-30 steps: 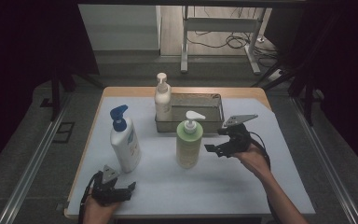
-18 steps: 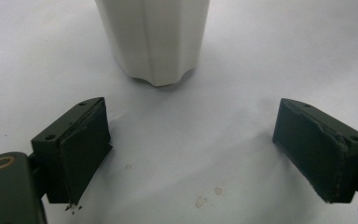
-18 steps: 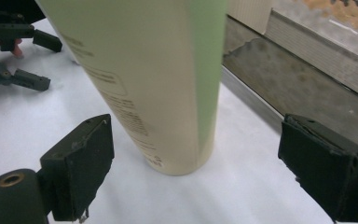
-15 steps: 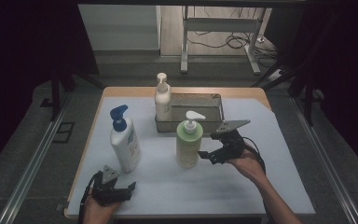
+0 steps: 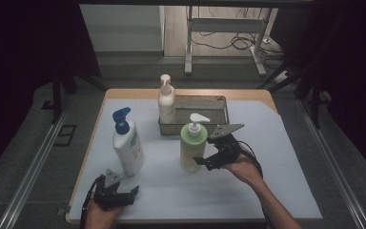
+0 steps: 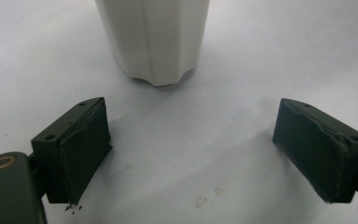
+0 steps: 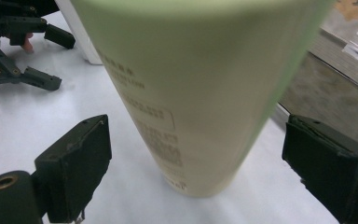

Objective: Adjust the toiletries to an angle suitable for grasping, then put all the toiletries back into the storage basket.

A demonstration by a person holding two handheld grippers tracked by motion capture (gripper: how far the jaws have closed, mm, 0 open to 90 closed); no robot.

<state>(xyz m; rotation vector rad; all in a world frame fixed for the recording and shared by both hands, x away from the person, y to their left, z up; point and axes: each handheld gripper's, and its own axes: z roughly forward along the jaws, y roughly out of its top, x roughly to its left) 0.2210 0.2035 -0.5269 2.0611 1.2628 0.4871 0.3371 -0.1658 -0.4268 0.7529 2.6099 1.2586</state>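
Between wide tool (image 7: 193, 163) jaws — green bottle (image 7: 200, 88), untouched

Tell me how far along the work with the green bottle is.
Early. The right gripper is open at the green bottle, its jaws either side of the body but not closed on it. The bottle stands on the table, in front of the tray. Gripping and moving it remain. The left gripper rests open near the white bottle.

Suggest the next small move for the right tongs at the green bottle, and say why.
Probably close the right tongs on the green bottle. The jaws stand open on either side of its lower body, with gaps on both sides, and the bottle stands upright on the white sheet, so squeezing seems the natural step.
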